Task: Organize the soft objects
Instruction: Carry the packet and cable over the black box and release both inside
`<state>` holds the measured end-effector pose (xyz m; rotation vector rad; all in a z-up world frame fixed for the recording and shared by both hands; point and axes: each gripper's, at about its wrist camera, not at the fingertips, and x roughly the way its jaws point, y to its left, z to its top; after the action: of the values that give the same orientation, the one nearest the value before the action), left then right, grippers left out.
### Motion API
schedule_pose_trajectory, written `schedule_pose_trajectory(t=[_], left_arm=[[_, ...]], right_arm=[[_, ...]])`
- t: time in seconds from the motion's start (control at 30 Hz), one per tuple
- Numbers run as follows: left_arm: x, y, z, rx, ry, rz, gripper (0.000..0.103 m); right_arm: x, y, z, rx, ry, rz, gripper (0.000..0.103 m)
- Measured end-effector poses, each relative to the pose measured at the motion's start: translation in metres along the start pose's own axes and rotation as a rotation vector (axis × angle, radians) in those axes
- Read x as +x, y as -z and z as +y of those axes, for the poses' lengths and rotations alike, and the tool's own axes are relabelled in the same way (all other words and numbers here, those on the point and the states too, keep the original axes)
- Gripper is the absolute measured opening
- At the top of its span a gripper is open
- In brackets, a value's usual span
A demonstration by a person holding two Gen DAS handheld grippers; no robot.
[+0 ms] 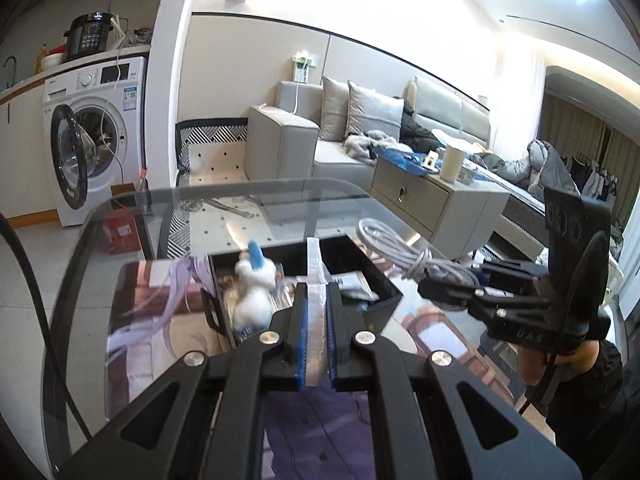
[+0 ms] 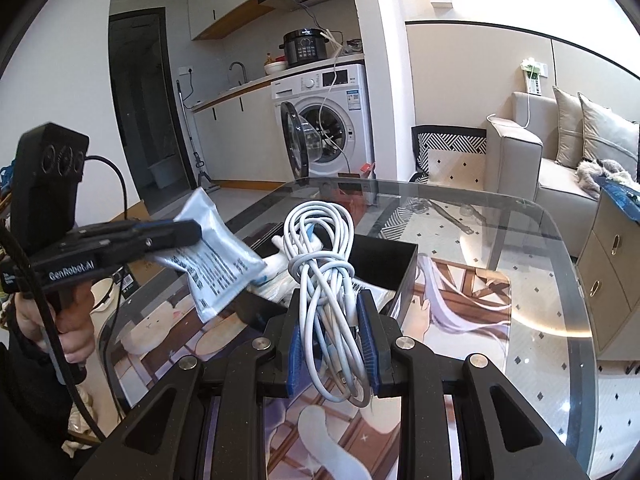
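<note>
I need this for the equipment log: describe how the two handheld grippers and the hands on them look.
Both grippers are matte black linkages with silver pivot bolts and ribbed blue finger pads. The left gripper reads "GenRobot.AI" in white, carries a black block with three round lenses and trails a black cable. A bare left hand grips it below a dark sleeve. The right gripper looks alike.

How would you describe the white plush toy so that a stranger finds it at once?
On the glass table stands an open black box. The white plush toy lies in its left part. Unlike the flat packets beside it, it is fluffy, with one blue piece on top.
</note>
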<state>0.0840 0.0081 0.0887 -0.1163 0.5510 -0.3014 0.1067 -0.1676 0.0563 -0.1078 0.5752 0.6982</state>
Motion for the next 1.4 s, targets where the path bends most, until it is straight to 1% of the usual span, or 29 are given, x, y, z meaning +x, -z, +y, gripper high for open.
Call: schedule_pose_trajectory(t=[0.2,0.43,0.6,0.73,0.87,0.93,1.17,1.33,1.4], left_arm=[[0.012,-0.019,0.011,-0.008,-0.005,-0.018,0.005],[0.040,-0.026,0.018,-0.020,0.002,0.007,0.005],[0.060,-0.024,0.025,-0.048,0.005,0.035,0.005],[0.071,-0.021,0.028,-0.057,0.002,0.052,0.005],[0.086,-0.016,0.029,-0.055,-0.008,0.092,0.005],[0.092,-0.012,0.028,-0.050,-0.015,0.108,0.005],[0.105,-0.006,0.034,-0.059,-0.040,0.140,0.005],[0.108,-0.003,0.036,-0.048,-0.056,0.147,0.007],[0.108,-0.003,0.036,-0.039,-0.066,0.147,0.009]], right_arm=[[0.019,-0.011,-0.003,0.007,0.011,0.024,0.025],[0.045,-0.023,-0.008,0.016,0.029,0.061,0.025],[0.064,-0.029,-0.007,0.009,0.023,0.080,0.025],[0.080,-0.029,-0.007,0.003,0.041,0.111,0.025],[0.094,-0.024,-0.007,-0.022,0.072,0.155,0.025],[0.098,-0.021,-0.004,-0.043,0.089,0.160,0.025],[0.110,-0.019,-0.002,-0.068,0.098,0.176,0.025],[0.116,-0.019,0.004,-0.077,0.102,0.185,0.025],[0.116,-0.020,0.005,-0.081,0.102,0.179,0.025]])
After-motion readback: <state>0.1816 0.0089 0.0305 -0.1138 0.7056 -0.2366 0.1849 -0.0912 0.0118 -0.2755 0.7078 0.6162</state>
